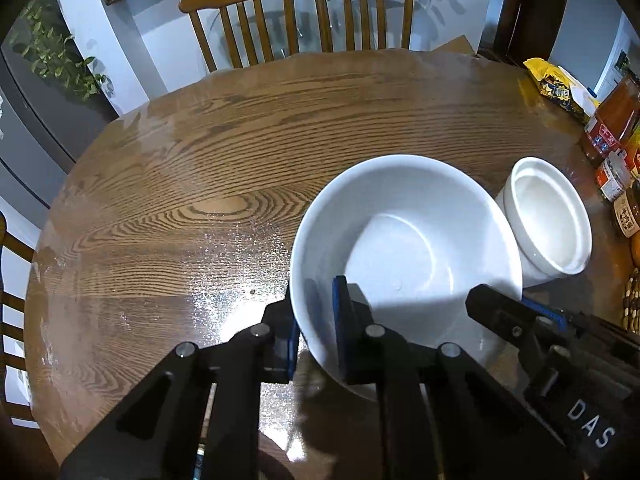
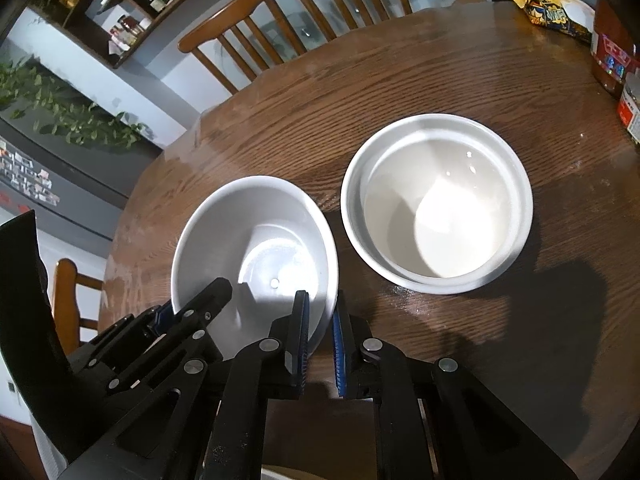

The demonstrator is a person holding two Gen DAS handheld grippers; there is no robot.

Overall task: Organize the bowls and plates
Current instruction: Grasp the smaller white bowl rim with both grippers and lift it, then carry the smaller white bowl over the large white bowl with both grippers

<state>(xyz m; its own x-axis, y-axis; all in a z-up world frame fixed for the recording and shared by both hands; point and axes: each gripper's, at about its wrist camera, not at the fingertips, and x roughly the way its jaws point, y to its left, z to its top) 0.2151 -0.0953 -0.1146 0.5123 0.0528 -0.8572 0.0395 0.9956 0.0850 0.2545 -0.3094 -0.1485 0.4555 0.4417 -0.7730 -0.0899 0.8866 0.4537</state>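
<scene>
Two handheld grippers clamp opposite sides of one white bowl's rim on a round wooden table.

The left gripper [image 1: 316, 326] pinches the near left wall of the white bowl [image 1: 404, 240] between its blue pads, one pad inside, one outside. The right gripper [image 2: 320, 344] clenches the same bowl's rim on its right side in the same way. The bowl looks tilted. Just beside it to the right stands a second stack of white bowls [image 2: 438, 204], one nested inside another, upright. The wooden table [image 1: 220, 168] is glossy and grained. Jars and a yellow packet [image 1: 558, 86] sit at its far right edge. Two wooden chairs [image 1: 300, 12] stand behind, with shelves and trailing plants along the wall.
</scene>
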